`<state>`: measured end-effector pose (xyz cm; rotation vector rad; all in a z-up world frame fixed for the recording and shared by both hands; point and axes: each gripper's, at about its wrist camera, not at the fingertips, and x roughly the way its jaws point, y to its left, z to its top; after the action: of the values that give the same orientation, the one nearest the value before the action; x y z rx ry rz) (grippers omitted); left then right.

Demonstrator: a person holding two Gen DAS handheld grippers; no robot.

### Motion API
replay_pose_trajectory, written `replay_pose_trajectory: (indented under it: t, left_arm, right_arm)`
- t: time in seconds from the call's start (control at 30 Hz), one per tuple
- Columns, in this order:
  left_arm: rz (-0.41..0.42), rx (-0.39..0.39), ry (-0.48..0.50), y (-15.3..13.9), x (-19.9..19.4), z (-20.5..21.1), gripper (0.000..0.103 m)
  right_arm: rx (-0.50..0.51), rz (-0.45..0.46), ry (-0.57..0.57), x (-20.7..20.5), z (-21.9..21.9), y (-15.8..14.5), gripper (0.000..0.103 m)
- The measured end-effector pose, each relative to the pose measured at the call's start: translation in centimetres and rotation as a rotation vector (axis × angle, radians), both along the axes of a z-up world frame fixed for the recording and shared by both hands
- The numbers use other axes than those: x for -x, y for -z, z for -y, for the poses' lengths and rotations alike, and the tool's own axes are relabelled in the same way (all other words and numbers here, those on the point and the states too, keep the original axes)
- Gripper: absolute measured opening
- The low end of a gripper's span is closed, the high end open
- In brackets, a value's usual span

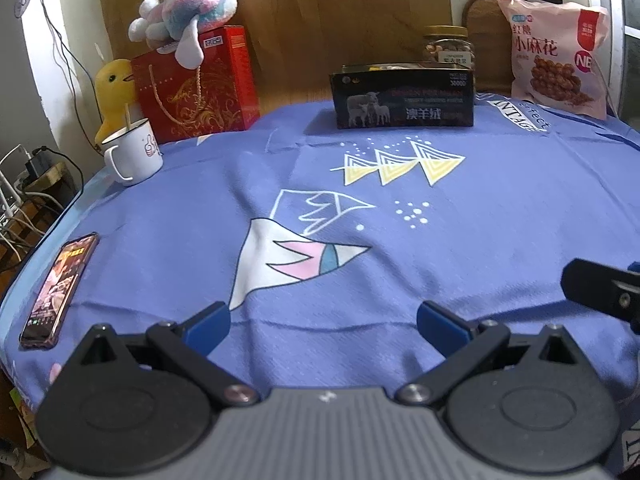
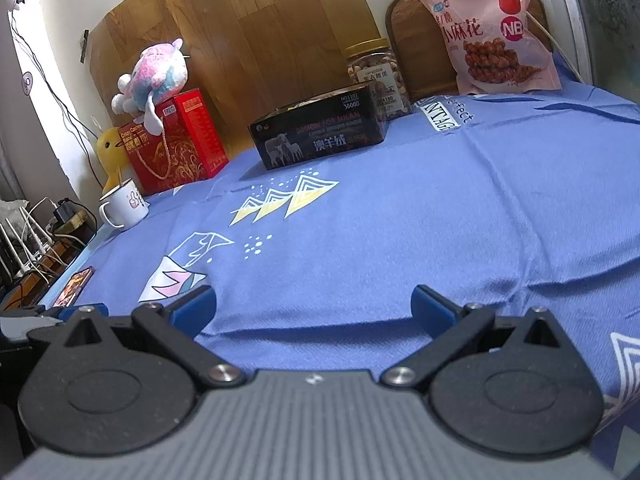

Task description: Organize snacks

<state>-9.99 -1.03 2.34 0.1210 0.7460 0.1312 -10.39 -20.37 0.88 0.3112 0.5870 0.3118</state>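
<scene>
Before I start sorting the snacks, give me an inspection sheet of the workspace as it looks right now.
Surface: blue cloth with printed shapes, lightly wrinkled.
Job's things: pink snack bag upright at back right; nut jar behind the black box; red box at back left.
Clutter: plush toy on the red box; yellow duck beside it; white mug with a stick in it; phone lit, at the left edge.
Grippers: left gripper open, holds nothing; right gripper open, holds nothing.
Cables: wires and plugs off the left edge; cords down the wall.
Surroundings: wood panels taped to the wall; window frame on the right.
</scene>
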Motion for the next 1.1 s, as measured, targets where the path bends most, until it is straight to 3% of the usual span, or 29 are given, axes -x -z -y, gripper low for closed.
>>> replay_pose_trajectory:
  t: [1.1]
  left_arm:
    - [-0.061,0.032,0.029,0.93,-0.03,0.33,0.103]
  right_arm:
    - [-0.009,-0.020,-0.003,-0.05,0.00,0.45,0.103]
